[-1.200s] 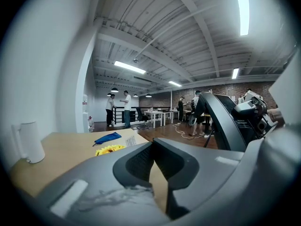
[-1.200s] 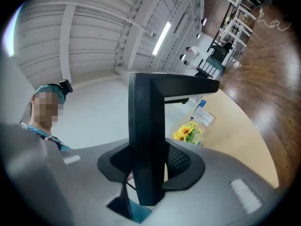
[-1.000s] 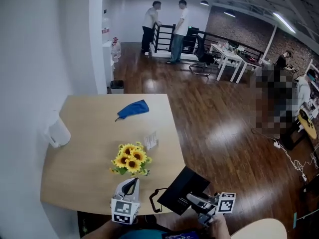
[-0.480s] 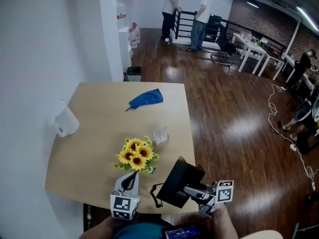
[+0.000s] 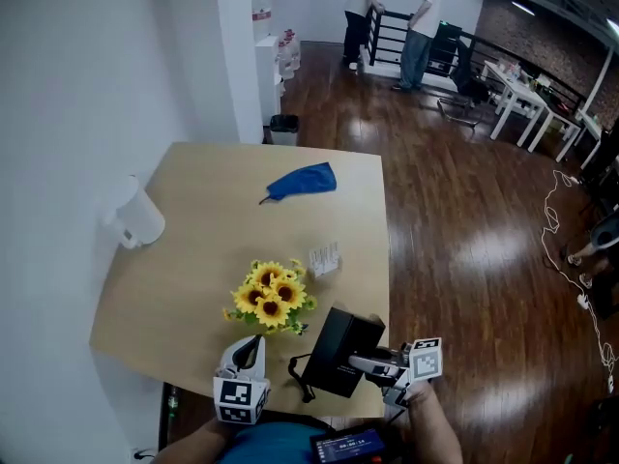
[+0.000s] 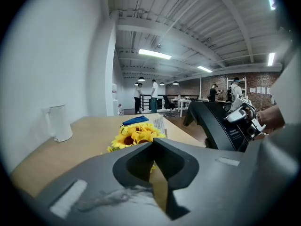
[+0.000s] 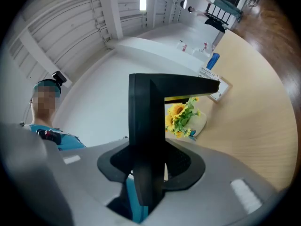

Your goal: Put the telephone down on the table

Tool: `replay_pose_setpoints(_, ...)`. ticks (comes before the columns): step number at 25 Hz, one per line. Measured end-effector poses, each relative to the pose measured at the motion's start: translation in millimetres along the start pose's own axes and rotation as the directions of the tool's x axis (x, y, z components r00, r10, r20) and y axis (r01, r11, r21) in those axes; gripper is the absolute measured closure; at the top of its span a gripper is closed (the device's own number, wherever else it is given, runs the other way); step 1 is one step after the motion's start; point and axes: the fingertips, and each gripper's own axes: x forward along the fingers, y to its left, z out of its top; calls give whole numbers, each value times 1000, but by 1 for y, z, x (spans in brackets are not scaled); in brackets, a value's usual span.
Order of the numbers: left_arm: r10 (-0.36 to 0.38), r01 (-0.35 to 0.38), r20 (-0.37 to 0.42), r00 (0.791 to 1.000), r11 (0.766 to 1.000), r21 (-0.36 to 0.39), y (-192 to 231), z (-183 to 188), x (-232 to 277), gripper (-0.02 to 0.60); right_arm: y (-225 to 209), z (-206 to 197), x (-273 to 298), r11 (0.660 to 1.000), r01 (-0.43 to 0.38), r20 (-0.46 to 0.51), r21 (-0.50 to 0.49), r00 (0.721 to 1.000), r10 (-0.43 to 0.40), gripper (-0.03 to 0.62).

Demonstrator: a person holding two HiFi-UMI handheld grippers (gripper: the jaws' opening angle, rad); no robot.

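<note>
While the fingers of my right gripper clamp the black telephone over the desk's five o'clock corner, ready for lowering, my left gripper hangs clear at six o'clock, fingers closed, empty.

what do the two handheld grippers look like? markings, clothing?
Left gripper: white shell, dark grey jaws, cube with black-and-white square markers behind. Right gripper: silver-and-black body, same marker cube. The person wears a teal top.
</note>
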Motion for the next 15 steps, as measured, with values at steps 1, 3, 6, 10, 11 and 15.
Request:
replay_pose_setpoints(1,6,-6,-8,1000,1000,-4,2,-4,0,568,-3,-1,2,1000,-2,-16,3,1000,2,442)
replay_pose_setpoints(3,16,-16,-20,1000,1000,-5,7,-8,0,568,-11,-2,5,1000,-5,-40,12,999,6,442)
replay_pose_setpoints(6,29,-29,-40,999,1000,2,13,-16,-2,568,-22,-3,9,999,-16,-55,37,998,18,442)
replay_pose_setpoints(10,41,-41,-64,997,999,11,19,-28,-2,568,-41,-5,12,997,-12,-68,71,998,17,442)
replay_pose_setpoints(11,44,-44,-71,997,999,10,21,-31,-2,568,-46,-6,13,997,-10,-71,78,997,15,442)
replay_pose_setpoints(15,50,-50,-99,994,999,4,24,-41,-2,568,-61,-8,17,995,-15,-81,103,996,23,442)
